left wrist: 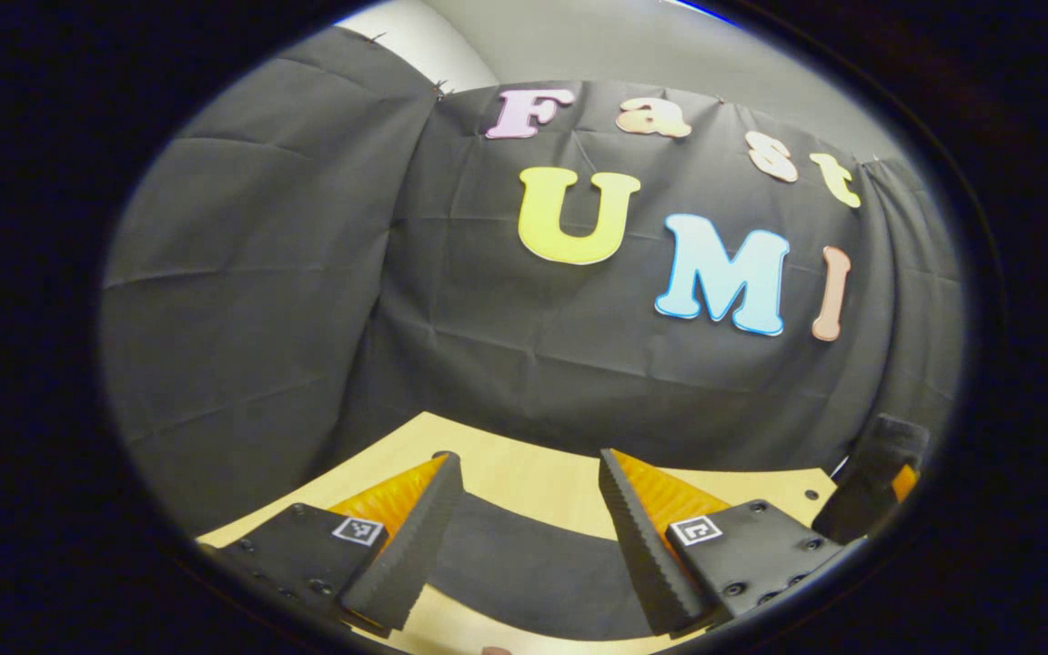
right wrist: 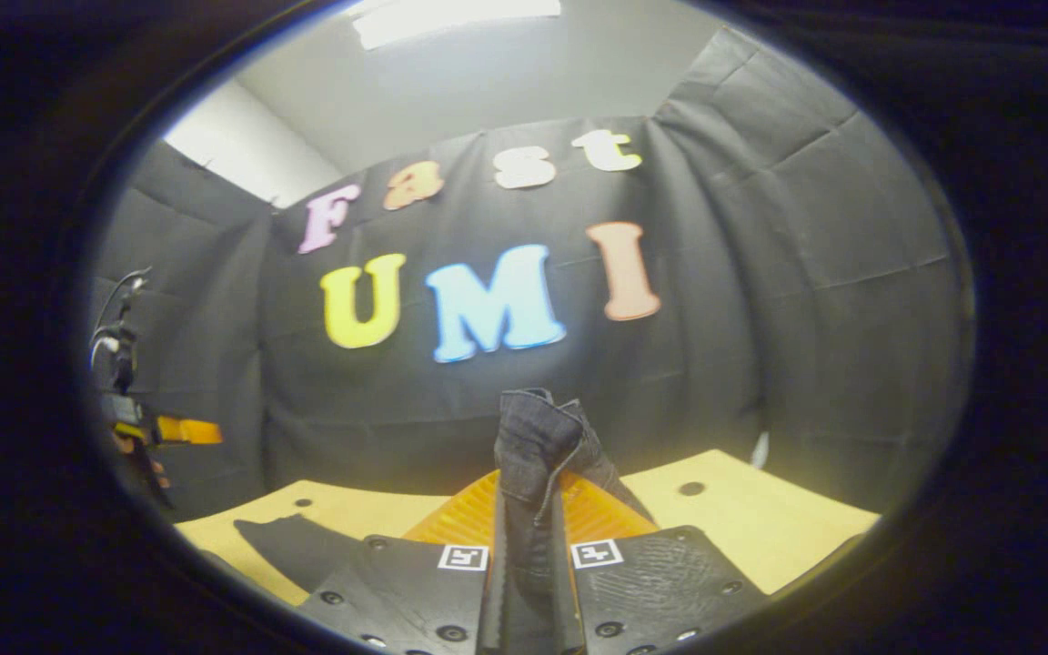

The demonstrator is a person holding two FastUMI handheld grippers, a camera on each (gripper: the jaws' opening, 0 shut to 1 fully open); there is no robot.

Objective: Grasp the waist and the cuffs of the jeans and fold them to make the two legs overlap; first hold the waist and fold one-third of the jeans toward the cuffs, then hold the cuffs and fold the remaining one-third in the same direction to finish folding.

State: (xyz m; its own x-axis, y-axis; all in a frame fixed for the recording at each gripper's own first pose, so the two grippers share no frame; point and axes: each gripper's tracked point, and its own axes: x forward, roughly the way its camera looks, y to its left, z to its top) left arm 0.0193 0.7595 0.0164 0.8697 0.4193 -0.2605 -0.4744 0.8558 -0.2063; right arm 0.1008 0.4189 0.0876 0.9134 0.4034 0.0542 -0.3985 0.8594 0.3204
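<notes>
Right gripper view has the right claw (right wrist: 529, 555) clamped on a bunched fold of dark denim jeans (right wrist: 538, 437), raised above the pale wooden tabletop (right wrist: 760, 518) so a leg can be carried over. The left claw (left wrist: 529, 537) gapes wide and empty over the dark cloth near the tabletop's near edge, likely ready to grasp.

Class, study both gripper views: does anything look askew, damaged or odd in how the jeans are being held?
Nothing looks damaged. The right claw is shut on a bunched fold of the jeans, which stands up crumpled above its fingers. The left claw is open and grips nothing, over dark fabric on the wooden table.
</notes>
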